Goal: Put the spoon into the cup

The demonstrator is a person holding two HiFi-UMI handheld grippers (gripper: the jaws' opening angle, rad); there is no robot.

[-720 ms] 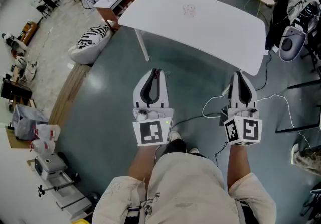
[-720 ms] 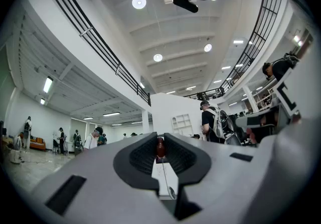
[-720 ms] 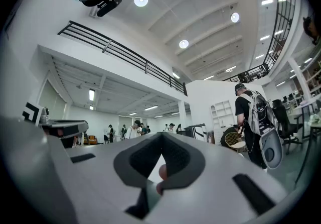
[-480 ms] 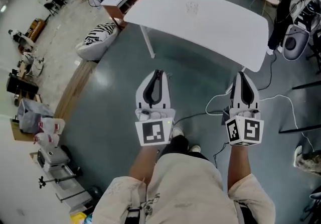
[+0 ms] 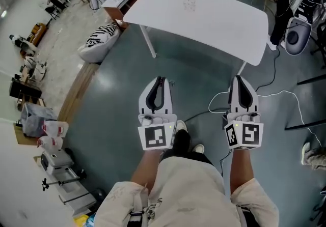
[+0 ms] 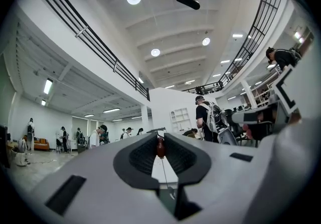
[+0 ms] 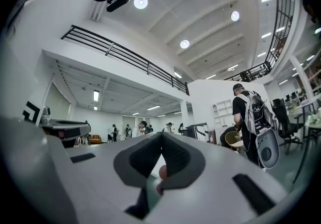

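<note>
White tabletop (image 5: 224, 22) stands well ahead of both claws, across the grey floor (image 5: 112, 93). A small clear item near its far edge, probably the cup (image 5: 189, 5), rests on it. The spoon is too small to make out. Left claw (image 5: 159, 79) and right claw (image 5: 240, 78) are both closed on nothing, jaw tips together, held roughly level. Step in hand: approach, judged to be short of working range. The next move calls for advancing to the tabletop, locating the spoon, then opening one claw for pickup.
</note>
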